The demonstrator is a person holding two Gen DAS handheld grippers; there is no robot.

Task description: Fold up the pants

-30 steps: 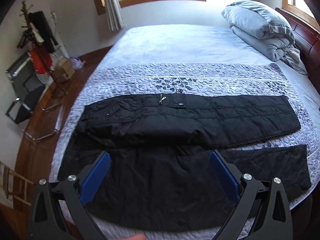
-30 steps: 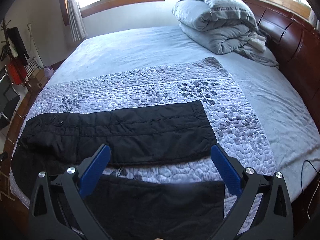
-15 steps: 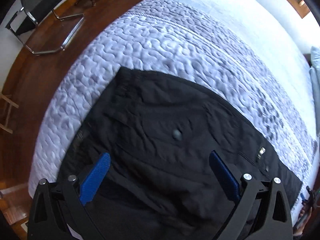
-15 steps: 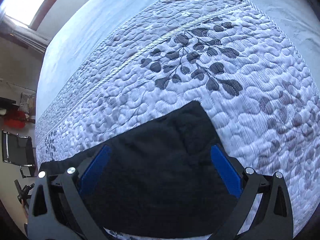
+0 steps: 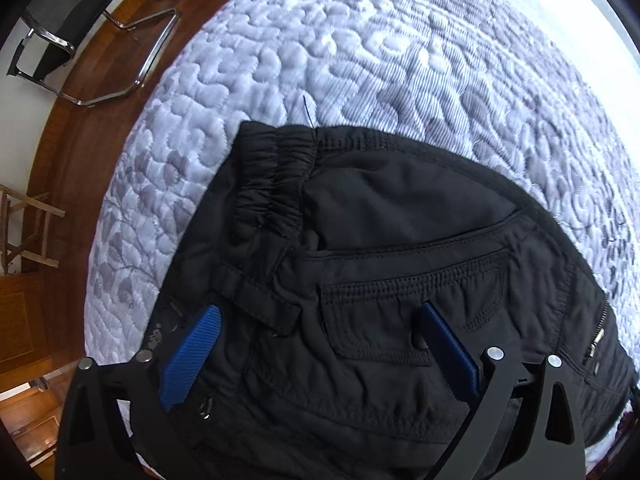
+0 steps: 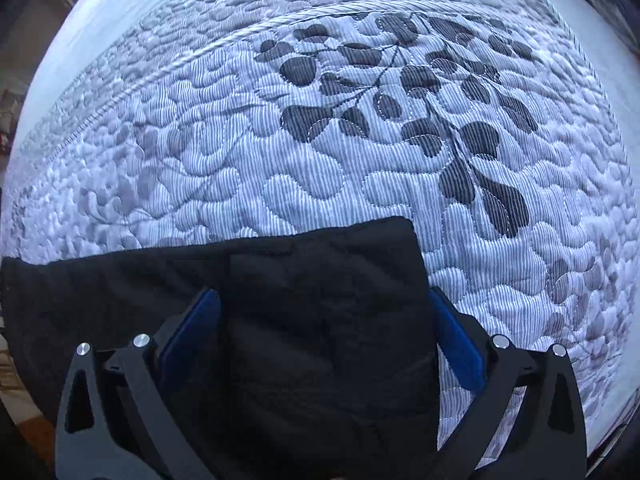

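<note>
Your left claw (image 5: pixel 318 354) hangs wide apart, its blue ribbed pads straddling the waist end of the black quilted nylon pants (image 5: pixel 400 248), which lie flat on the pale lilac quilted bedspread (image 5: pixel 360 40) near the left edge of the bed. The elastic waistband (image 5: pixel 272 168) sits just beyond the pads, with a belt loop (image 5: pixel 256 292) and a stitched pocket (image 5: pixel 420 300) between them. Your right claw (image 6: pixel 326 332) is equally wide, poised over the hem end of a pant leg (image 6: pixel 320 280), and grips nothing; the right pad sits just off the cloth's edge, over the bedspread's dark leaf pattern (image 6: pixel 400 88). Whether any pad touches the fabric, you cannot tell. The risk from here, as a judgement: the nylon looks slippery and padded, so closing on only the top layer could let the lower layer slide and skew the fold. Your right claw could also pinch bedspread along with the hem, dragging the quilt. On the left, closing across the belt loop or the bulky gathered elastic may give a shallow bite that slips as you lift. The metal zipper pull (image 5: pixel 598 336) at the right could snag. No brand, label or legible writing shows on the pants or bedspread. A black chrome-framed chair (image 5: pixel 60 12) stands on the wooden floor, far left.
</note>
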